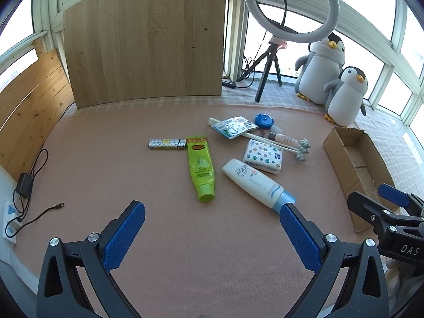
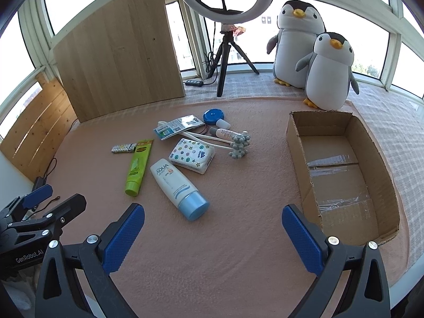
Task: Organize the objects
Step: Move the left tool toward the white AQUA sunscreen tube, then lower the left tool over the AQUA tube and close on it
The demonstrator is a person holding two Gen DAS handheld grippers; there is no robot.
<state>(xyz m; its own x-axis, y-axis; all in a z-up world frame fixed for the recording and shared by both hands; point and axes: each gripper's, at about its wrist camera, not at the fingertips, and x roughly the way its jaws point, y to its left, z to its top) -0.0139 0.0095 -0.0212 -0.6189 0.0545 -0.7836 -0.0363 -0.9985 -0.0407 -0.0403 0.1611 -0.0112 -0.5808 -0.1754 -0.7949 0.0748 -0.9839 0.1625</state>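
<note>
Sorting not yet begun: both tongs, left [image 1: 212,221] and right [image 2: 213,222], gape empty; next, grasp sunscreen bottle [image 2: 177,188] for cardboard box [image 2: 381,159]

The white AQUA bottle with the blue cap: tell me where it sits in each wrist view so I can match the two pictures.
Left wrist view: the AQUA bottle lies right of centre, its cap just beyond the left gripper's right-hand fingertip.
Right wrist view: the AQUA bottle lies left of centre, cap toward the camera, ahead of the right gripper.
Shared landmark: the green tube lies just left of it in both.
</note>
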